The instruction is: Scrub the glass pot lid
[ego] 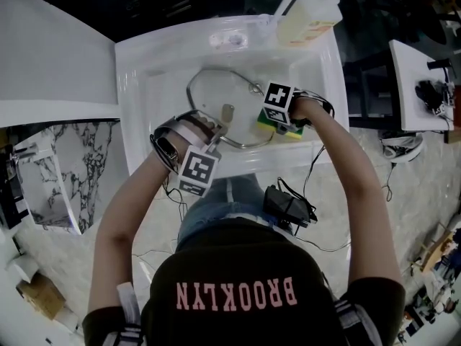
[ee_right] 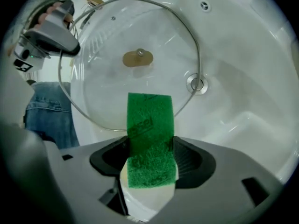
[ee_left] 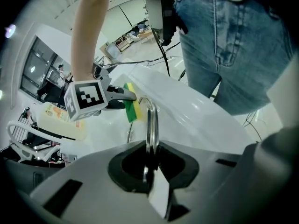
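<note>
A round glass pot lid [ego: 220, 85] with a metal rim stands tilted in the white sink [ego: 155, 71]; its small knob [ego: 227, 111] shows at the middle. My left gripper [ego: 216, 132] is shut on the lid's near rim, which runs edge-on into the jaws in the left gripper view [ee_left: 150, 120]. My right gripper [ego: 284, 125] is shut on a green and yellow sponge [ego: 288, 133] at the lid's right edge. In the right gripper view the sponge's green face [ee_right: 149, 134] sticks out of the jaws toward the lid [ee_right: 117, 83], a little short of its rim.
A soap bottle [ego: 310, 16] lies on the sink's far right corner. The drain [ee_right: 196, 84] sits behind the lid's rim. A marble counter [ego: 79, 157] lies left of the sink. The person stands against the sink's front edge.
</note>
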Motion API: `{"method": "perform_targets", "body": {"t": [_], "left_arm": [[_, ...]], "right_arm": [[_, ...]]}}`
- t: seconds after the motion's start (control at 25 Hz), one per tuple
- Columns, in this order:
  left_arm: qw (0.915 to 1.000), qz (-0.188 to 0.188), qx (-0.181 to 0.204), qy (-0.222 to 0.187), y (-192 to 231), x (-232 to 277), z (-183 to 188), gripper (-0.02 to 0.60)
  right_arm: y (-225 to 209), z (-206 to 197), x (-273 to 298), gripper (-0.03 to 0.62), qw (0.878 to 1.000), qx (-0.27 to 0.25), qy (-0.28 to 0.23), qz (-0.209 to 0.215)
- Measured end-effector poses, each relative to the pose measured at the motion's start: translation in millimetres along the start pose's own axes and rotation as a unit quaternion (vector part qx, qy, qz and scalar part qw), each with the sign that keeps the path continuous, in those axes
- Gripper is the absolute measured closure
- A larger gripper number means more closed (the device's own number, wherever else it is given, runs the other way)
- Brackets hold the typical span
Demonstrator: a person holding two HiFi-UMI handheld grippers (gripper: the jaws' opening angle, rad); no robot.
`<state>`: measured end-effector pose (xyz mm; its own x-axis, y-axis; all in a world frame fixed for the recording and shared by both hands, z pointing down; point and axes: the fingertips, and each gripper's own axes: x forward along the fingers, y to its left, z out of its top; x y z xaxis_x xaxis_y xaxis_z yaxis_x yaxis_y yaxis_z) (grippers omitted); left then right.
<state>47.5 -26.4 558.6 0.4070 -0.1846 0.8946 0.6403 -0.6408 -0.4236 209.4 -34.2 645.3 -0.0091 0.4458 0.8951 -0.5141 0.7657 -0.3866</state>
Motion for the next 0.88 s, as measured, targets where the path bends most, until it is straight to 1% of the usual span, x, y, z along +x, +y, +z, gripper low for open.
{"method": "perform_targets", "body": {"t": [0.08, 0.24, 0.28, 0.36, 0.52, 0.64, 0.76, 0.88], "left_arm": [[1.0000, -0.001, 0.000, 0.001, 0, 0, 1, 0.546], [1.0000, 0.000, 0.003, 0.002, 0, 0, -1, 0.546], [1.0000, 0.001, 0.003, 0.002, 0, 0, -1, 0.546], [1.0000, -0.001, 0.002, 0.000, -1, 0, -1, 0.546], [1.0000, -0.006, 0.004, -0.001, -2, 0, -1, 0.546], [1.0000, -0.007, 0.003, -0.001, -2, 1, 0, 0.546], [1.0000, -0.004, 0.006, 0.000, -3, 1, 0, 0.546], [1.0000, -0.004, 0.007, -0.002, -3, 1, 0, 0.546]], "right_arm": [[-15, -1, 7, 0.309, 1.000, 0.004, 0.004, -0.022], [-48, 2, 15, 0.309, 0.995, 0.028, -0.013, -0.090], [-53, 3, 15, 0.309, 0.994, 0.034, -0.020, -0.102], [-57, 4, 16, 0.309, 0.992, 0.049, -0.035, -0.110], [-56, 3, 6, 0.307, 0.988, 0.082, -0.082, -0.101], [-47, 1, -14, 0.307, 0.983, 0.104, -0.133, -0.076], [-31, 4, -46, 0.307, 0.969, 0.123, -0.210, -0.042], [-12, 9, -81, 0.307, 0.948, 0.135, -0.288, -0.015]]}}
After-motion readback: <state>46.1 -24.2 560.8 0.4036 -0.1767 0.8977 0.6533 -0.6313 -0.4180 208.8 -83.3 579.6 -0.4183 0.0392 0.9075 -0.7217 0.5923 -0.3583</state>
